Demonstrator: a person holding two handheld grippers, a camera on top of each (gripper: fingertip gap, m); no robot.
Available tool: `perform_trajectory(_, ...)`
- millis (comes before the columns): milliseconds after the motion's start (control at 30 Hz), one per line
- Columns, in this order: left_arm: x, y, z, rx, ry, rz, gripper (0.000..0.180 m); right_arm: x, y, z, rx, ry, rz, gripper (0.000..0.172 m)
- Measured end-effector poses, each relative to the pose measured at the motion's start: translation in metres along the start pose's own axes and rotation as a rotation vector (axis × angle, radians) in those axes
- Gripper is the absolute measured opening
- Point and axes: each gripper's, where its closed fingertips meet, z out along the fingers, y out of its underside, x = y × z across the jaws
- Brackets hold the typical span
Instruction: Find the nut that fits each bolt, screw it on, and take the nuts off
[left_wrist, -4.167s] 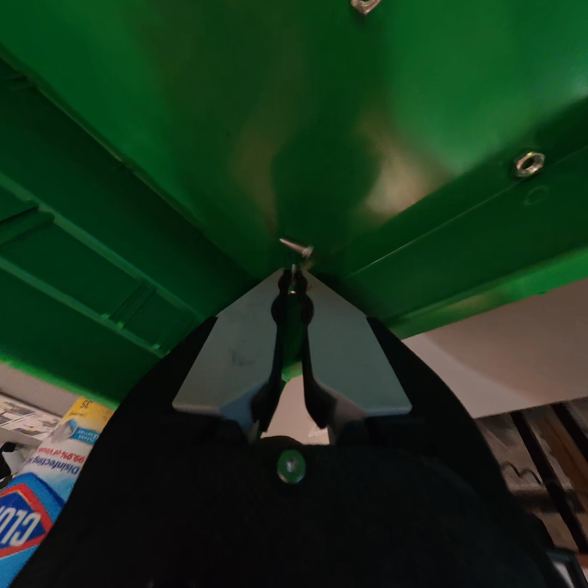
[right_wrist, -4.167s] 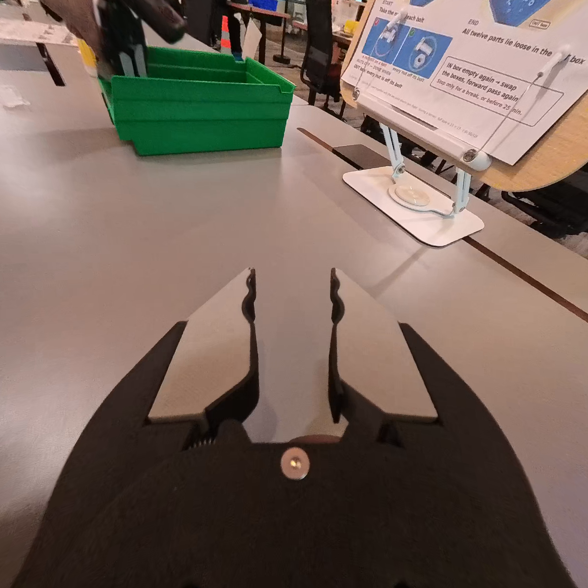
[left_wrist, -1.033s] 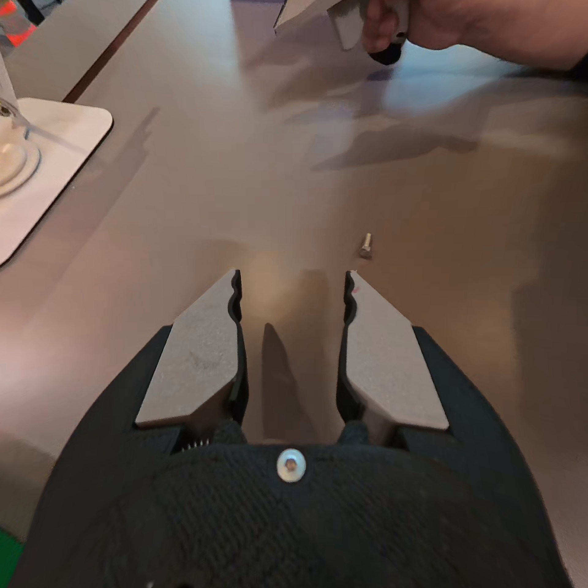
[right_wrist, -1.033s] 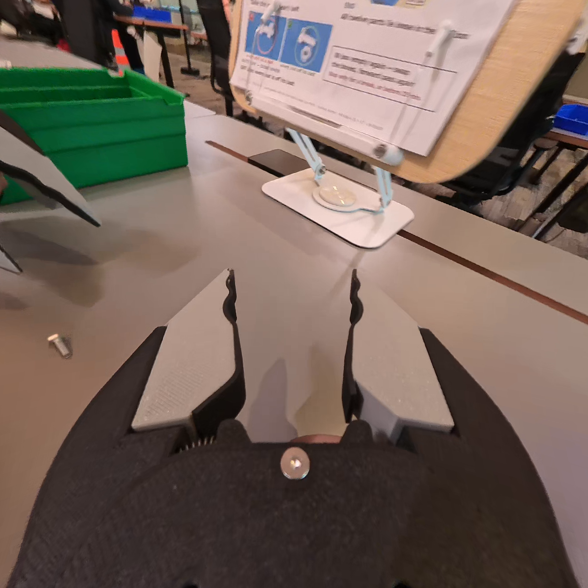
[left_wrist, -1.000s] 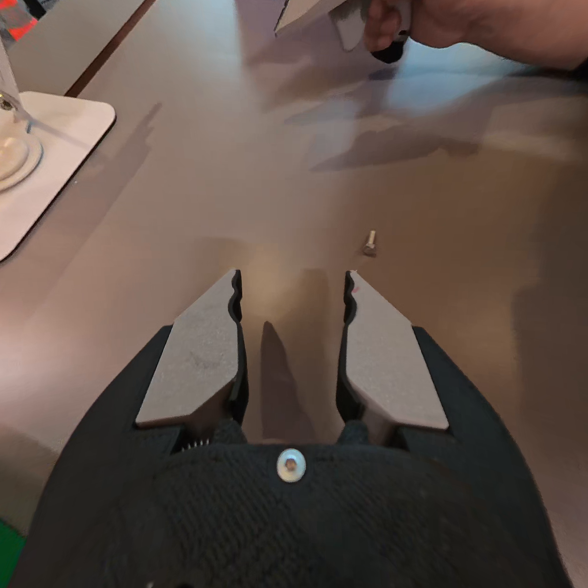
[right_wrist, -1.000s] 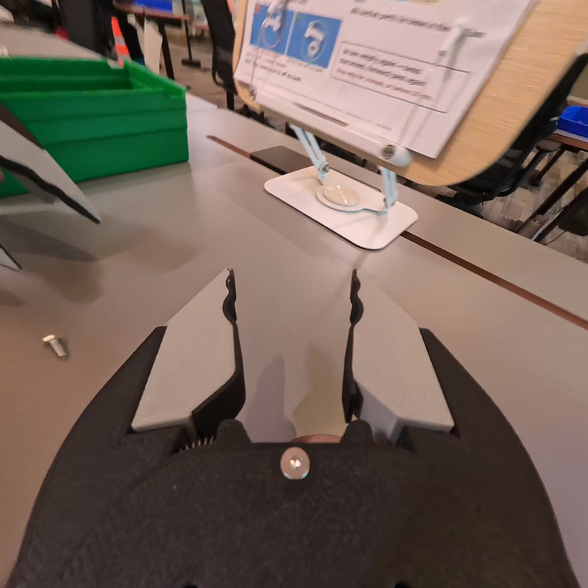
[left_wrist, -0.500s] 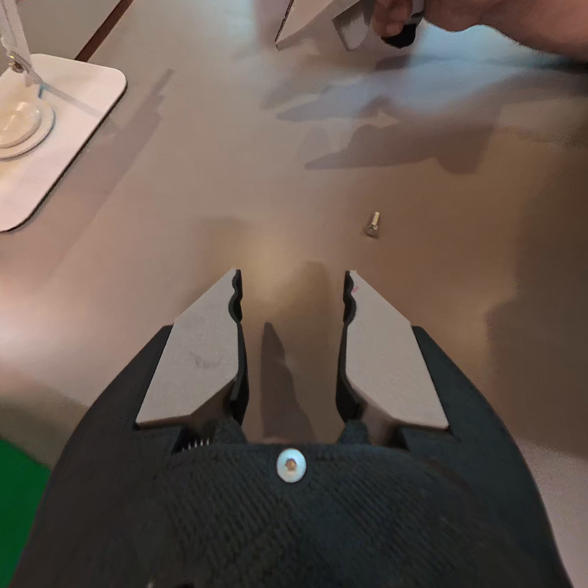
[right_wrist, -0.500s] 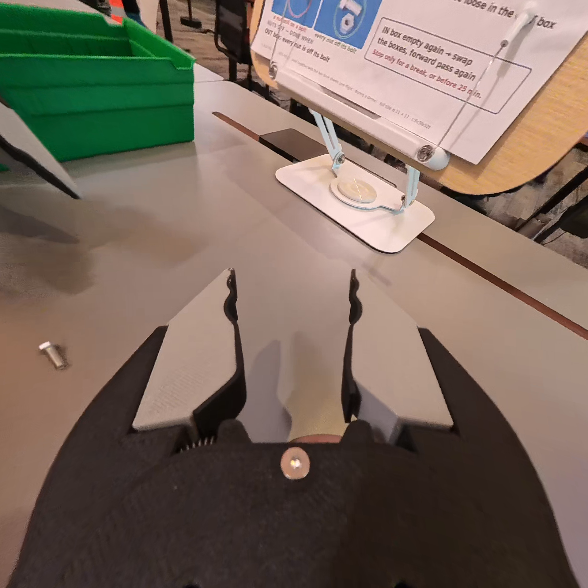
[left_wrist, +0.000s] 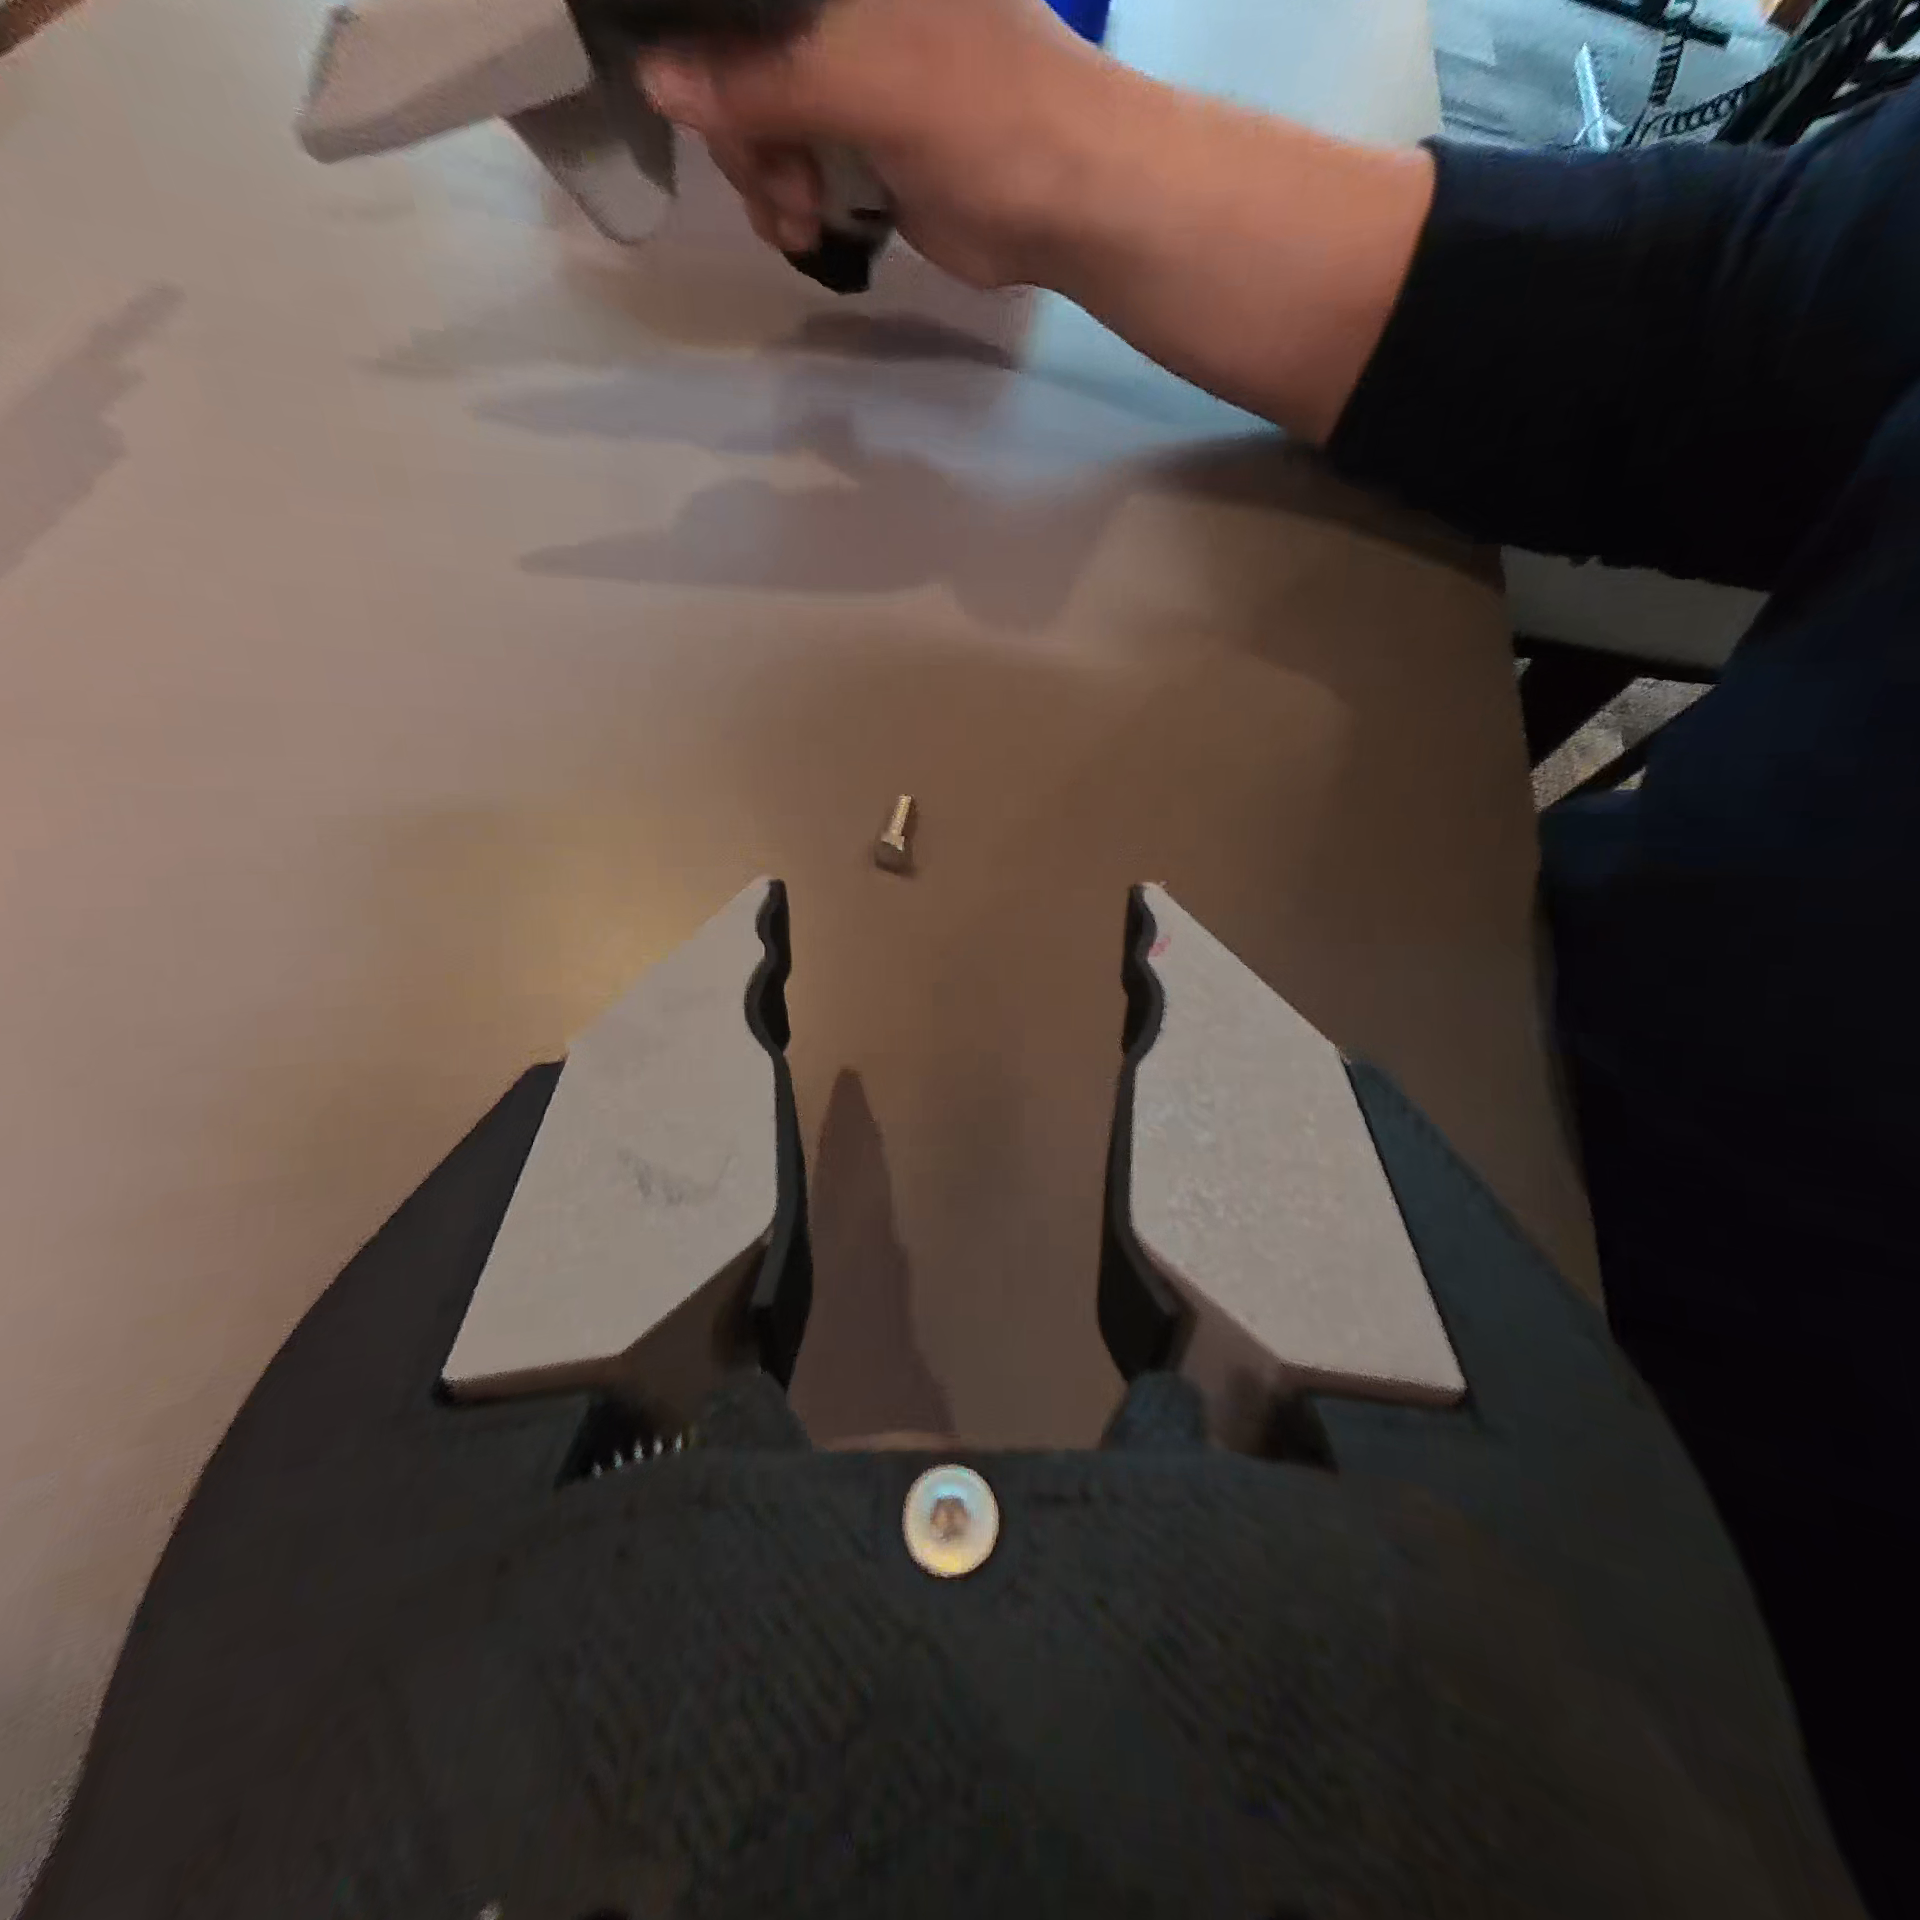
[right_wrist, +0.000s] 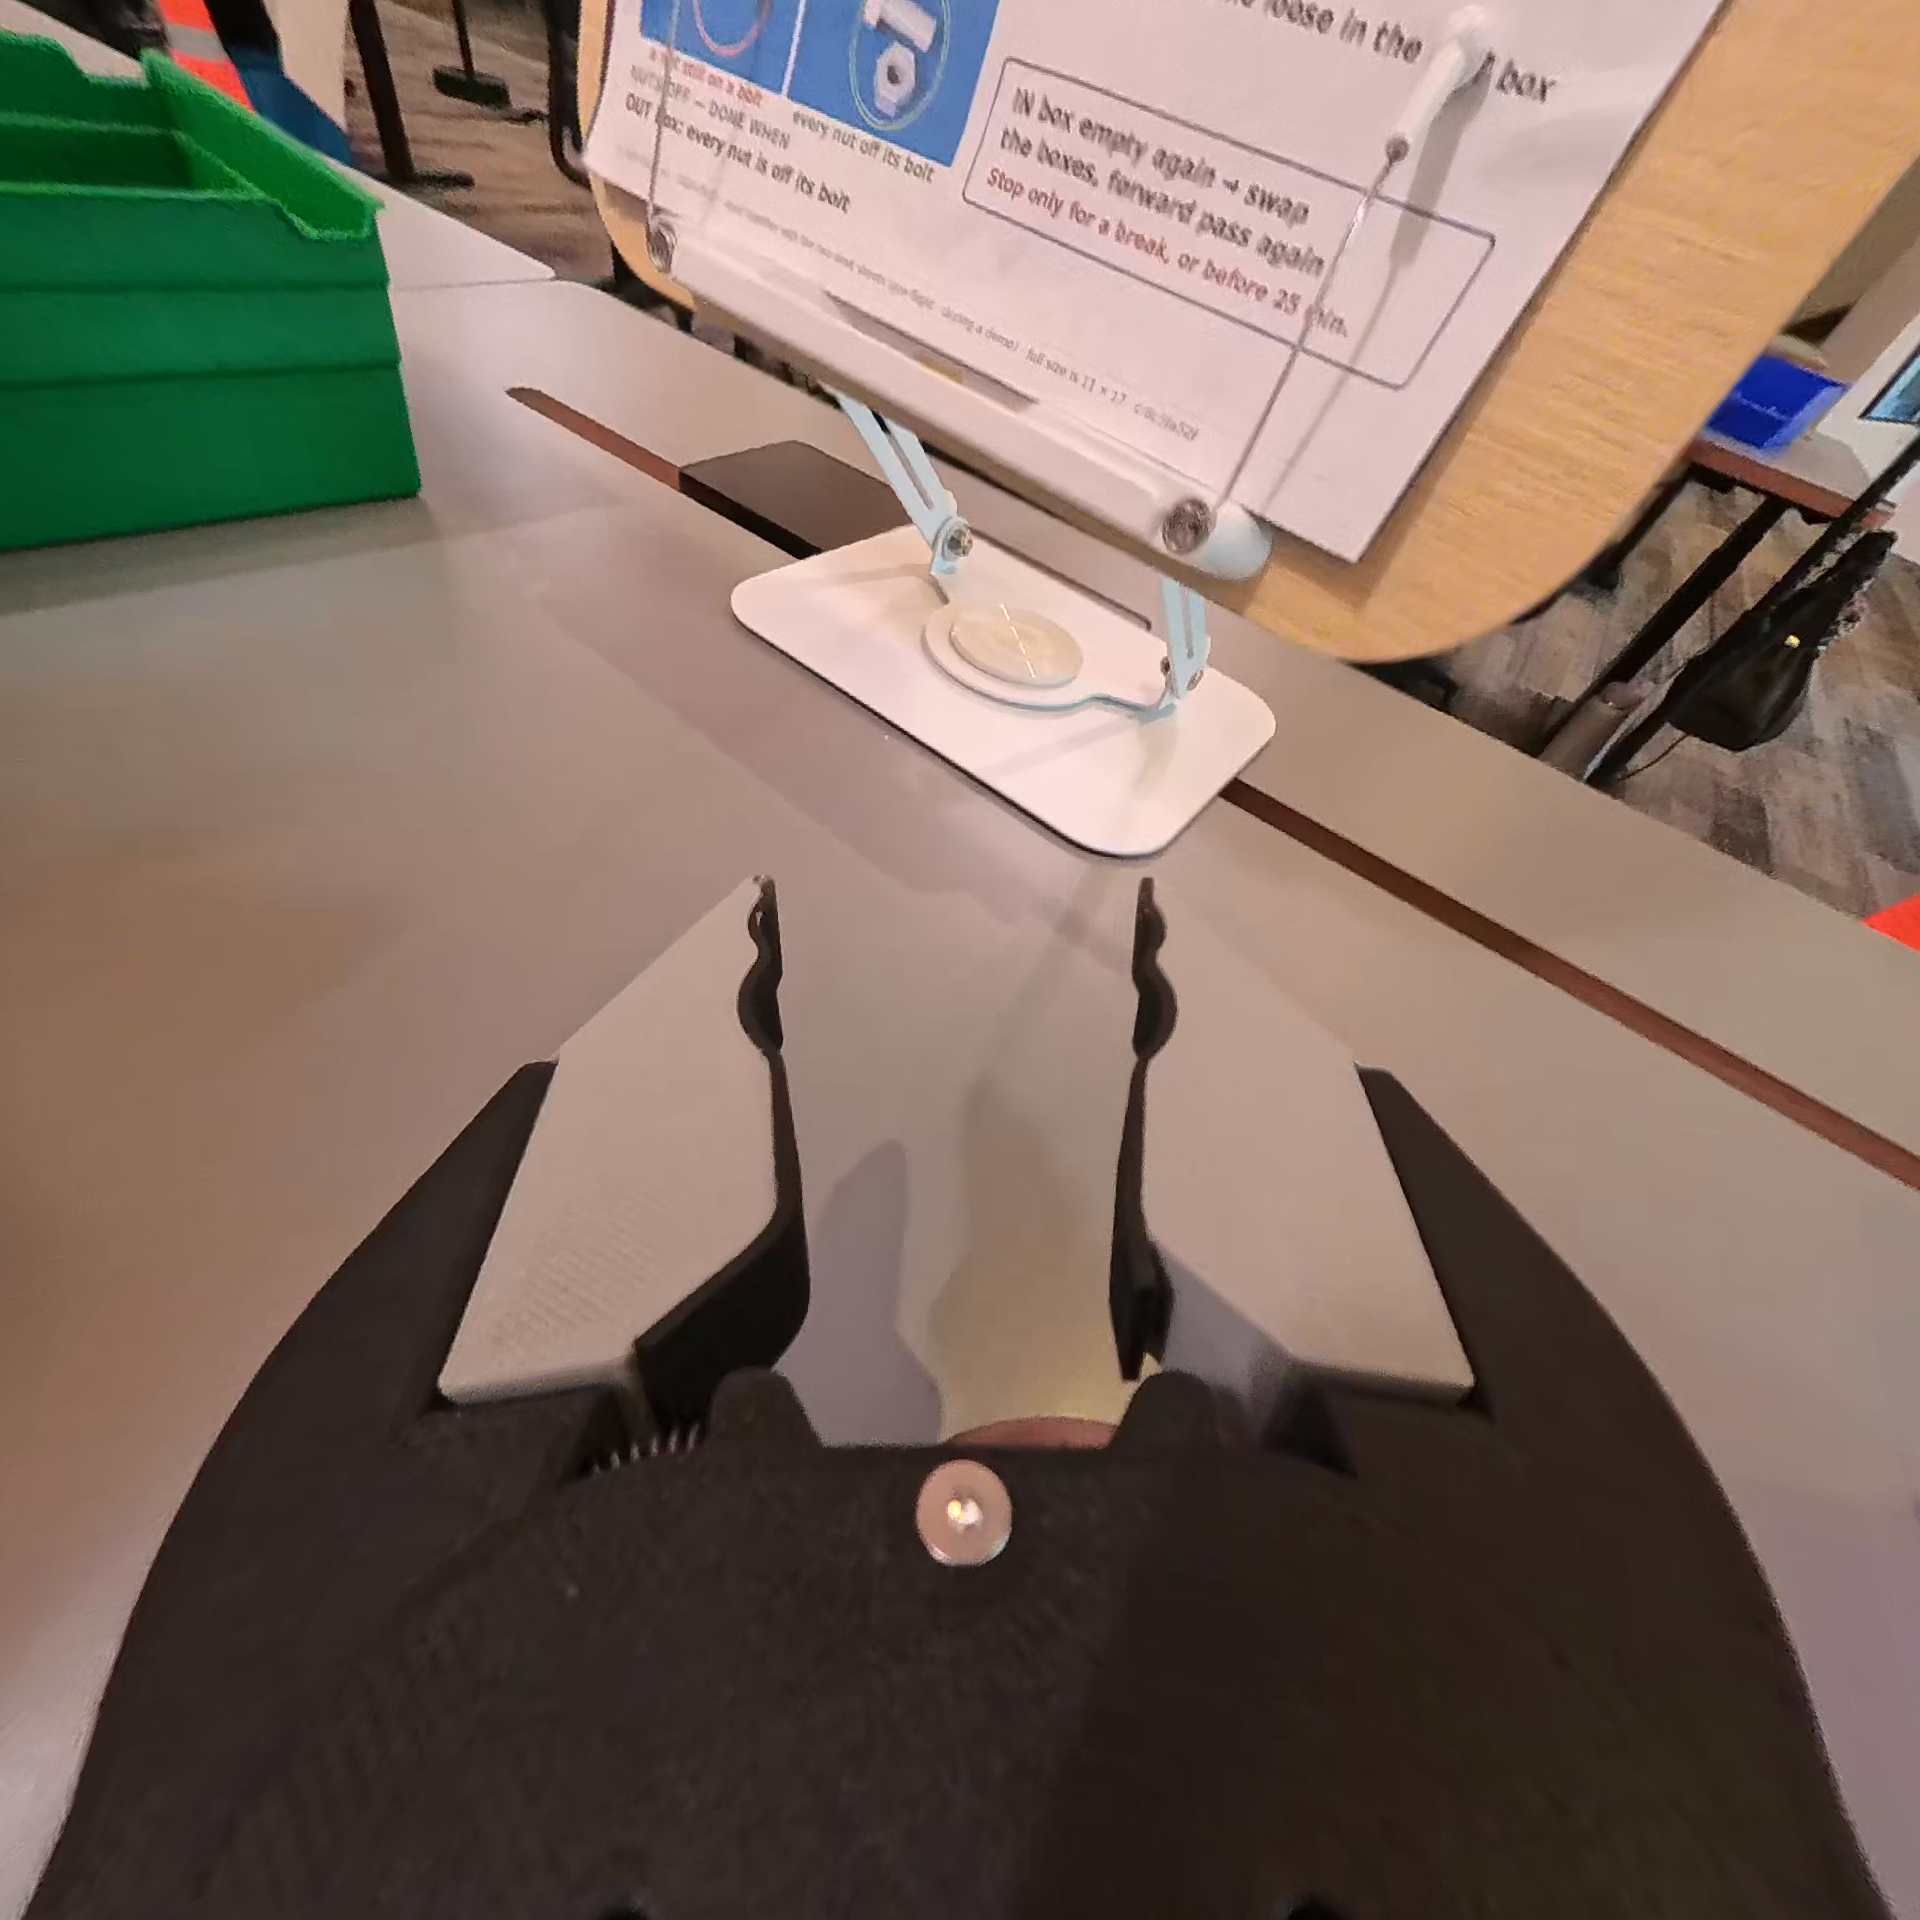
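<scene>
In the left wrist view, the far-off right tool (left_wrist: 540, 135) sits blurred at the upper left above the table (left_wrist: 312, 623), gripped by a hand (left_wrist: 935, 135) whose dark sleeve (left_wrist: 1662, 343) runs off to the right. Shadows of tool and arm lie on the table beneath them. Lower down, the left tool (left_wrist: 954, 899) has its fingers (left_wrist: 665, 1143) spread wide with nothing between them, only bare table showing in the gap. The bolt (left_wrist: 895, 833) lies flat on the table just ahead of the fingertips, a little nearer the left finger than the right, its head toward the camera and its shank pointing away; neither finger touches it. At the right edge the table ends and dark clothing fills the frame.

In the right wrist view, stacked green bins (right_wrist: 187, 312) stand on the table (right_wrist: 312, 831) at the far left. Right of them a brown seam (right_wrist: 1558, 966) crosses the table diagonally, passing a dark patch (right_wrist: 790, 499). A white stand base (right_wrist: 1039, 727) rests over that seam, carrying a tilted wooden board (right_wrist: 1558, 416) with a printed sheet (right_wrist: 1091, 208) clipped on. The right tool (right_wrist: 954, 896) is spread open and empty over bare table, well short of the stand base. No bolt or nut shows in this view
</scene>
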Motion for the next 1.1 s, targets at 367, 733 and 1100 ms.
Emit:
perform_trajectory(367, -0.016, -0.017, -0.035, 0.069, -0.057, 0.004, 0.058, -0.04, -0.003, -0.005, -0.026, -0.138, -0.014, 0.066)
perform_trajectory(733, -0.084, 0.023, -0.206, 0.149, -0.484, -0.271, 0.061, -0.076, 0.002, -0.023, -0.013, -0.249, -0.088, 0.065)
perform_trajectory(1100, -0.097, 0.106, -0.206, -0.115, -0.477, -0.471, 0.034, -0.066, 0.01, -0.039, -0.03, -0.256, -0.128, 0.064)
